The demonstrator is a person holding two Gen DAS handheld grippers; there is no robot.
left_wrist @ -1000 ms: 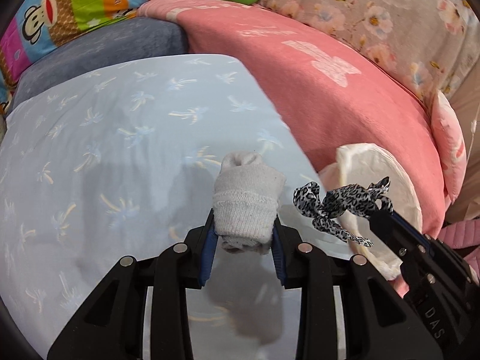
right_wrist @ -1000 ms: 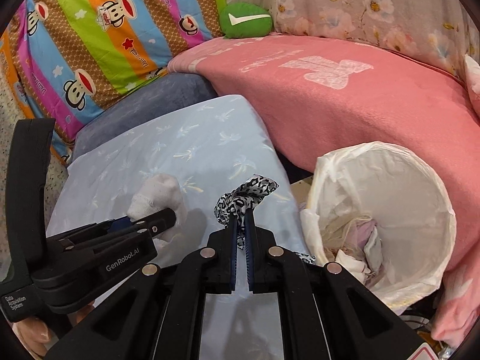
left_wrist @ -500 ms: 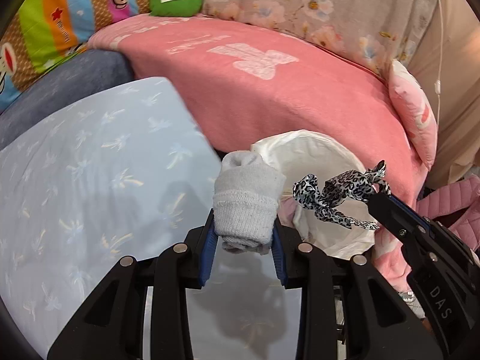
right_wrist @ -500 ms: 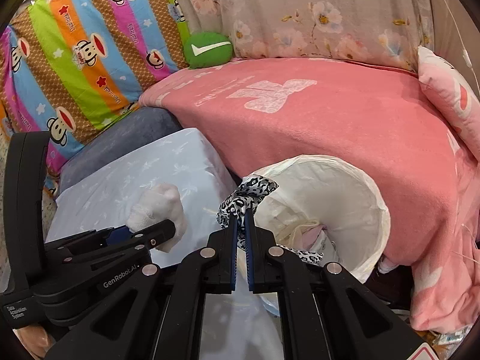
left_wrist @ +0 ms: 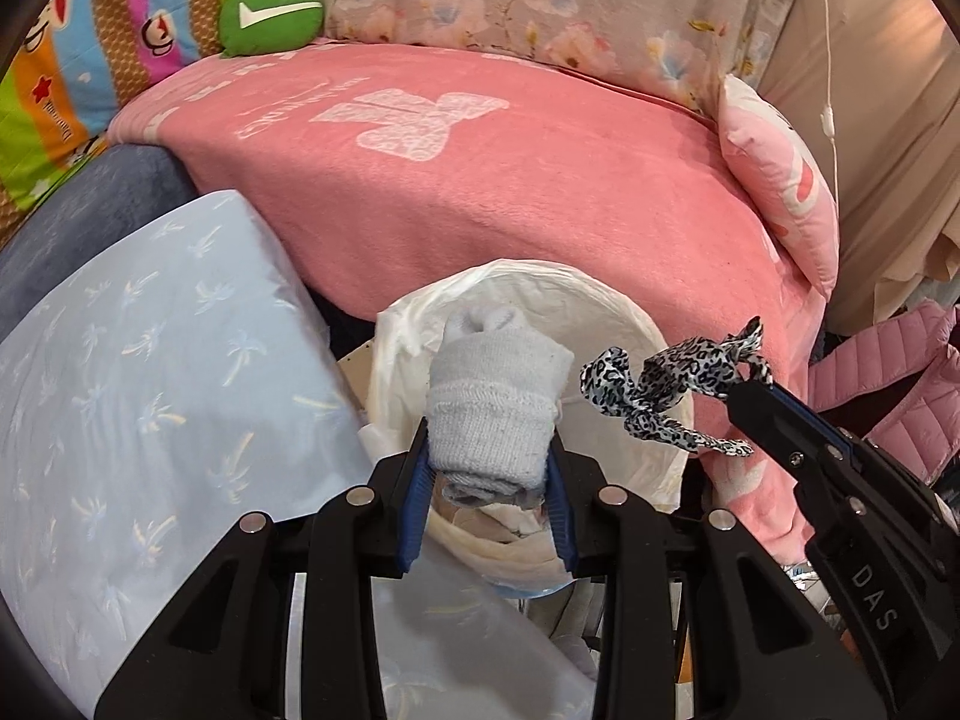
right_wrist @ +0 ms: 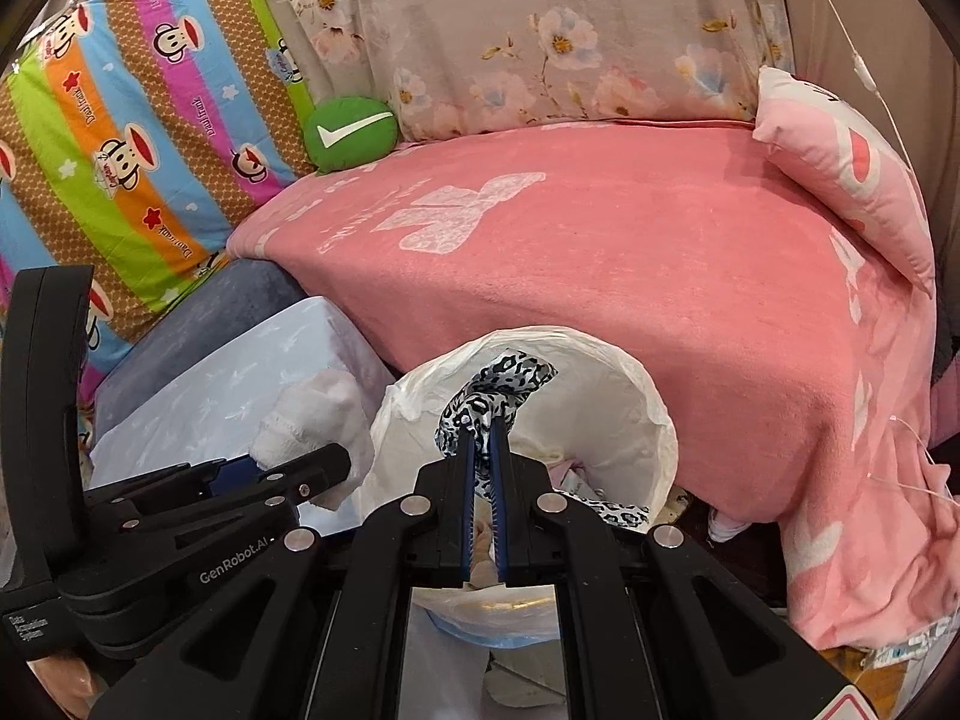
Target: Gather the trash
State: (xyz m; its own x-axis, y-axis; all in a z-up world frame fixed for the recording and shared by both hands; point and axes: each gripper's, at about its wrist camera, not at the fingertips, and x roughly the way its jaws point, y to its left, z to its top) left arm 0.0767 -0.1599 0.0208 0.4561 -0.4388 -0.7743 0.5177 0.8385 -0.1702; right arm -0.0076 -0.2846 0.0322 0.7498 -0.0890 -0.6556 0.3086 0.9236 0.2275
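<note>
My left gripper is shut on a rolled grey sock and holds it over the mouth of the trash bin, which has a white bag liner. My right gripper is shut on a leopard-print fabric strip, also over the bin. In the left wrist view the strip hangs from the right gripper at the right. In the right wrist view the sock and left gripper sit at the left. Trash lies inside the bin.
A pink blanket covers the bed behind the bin. A light blue patterned pillow lies at the left. A green cushion, a striped monkey-print cloth and a pink pillow are further back.
Both grippers have moved right from above the blue pillow to above the bin's mouth, carrying the sock and the leopard strip. Both stay shut.
</note>
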